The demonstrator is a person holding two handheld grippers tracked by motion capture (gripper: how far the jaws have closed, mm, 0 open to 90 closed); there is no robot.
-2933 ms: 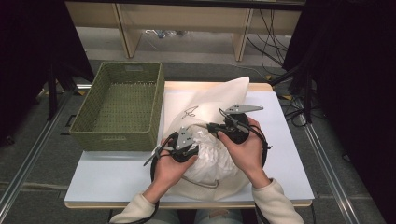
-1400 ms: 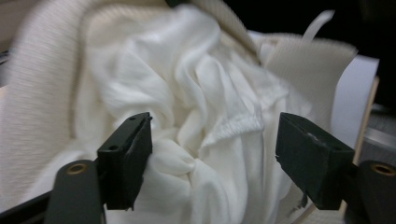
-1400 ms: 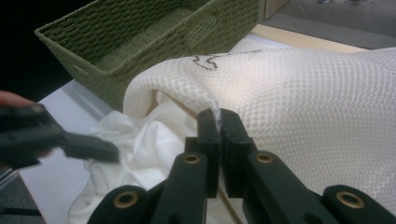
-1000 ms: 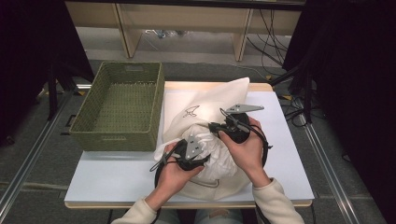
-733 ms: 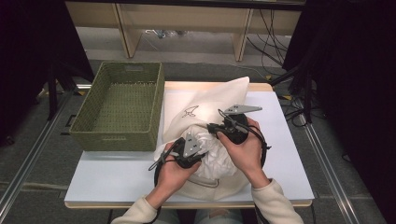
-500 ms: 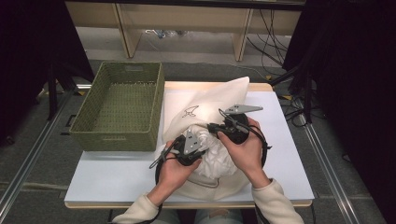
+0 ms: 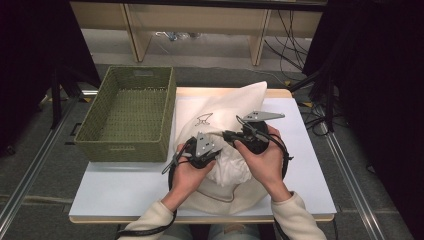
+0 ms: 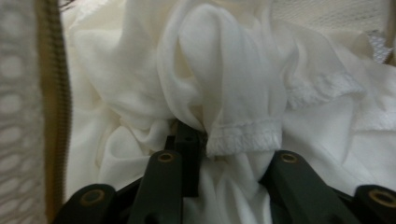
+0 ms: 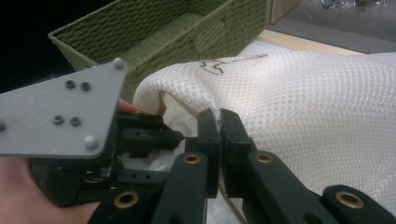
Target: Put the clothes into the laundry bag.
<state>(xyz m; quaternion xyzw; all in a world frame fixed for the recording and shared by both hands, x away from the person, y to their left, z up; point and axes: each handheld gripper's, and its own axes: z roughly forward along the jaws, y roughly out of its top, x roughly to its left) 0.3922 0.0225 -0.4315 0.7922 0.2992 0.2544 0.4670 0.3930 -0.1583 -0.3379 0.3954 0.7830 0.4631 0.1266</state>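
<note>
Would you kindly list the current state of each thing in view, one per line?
Mesh laundry bag: lying on the table, zip open, opening edge pinched and lifted.
White garment: bunched in the bag's opening, fold clamped.
Left hand-held gripper: shut on the white garment, jaws just closing.
Right hand-held gripper: shut on the mesh laundry bag's edge.
Green woven basket: upright, empty.
Table: bears the bag and the basket.

White table [image 7: 115,187] with basket [image 7: 127,115], mesh bag [image 7: 235,107]
</note>
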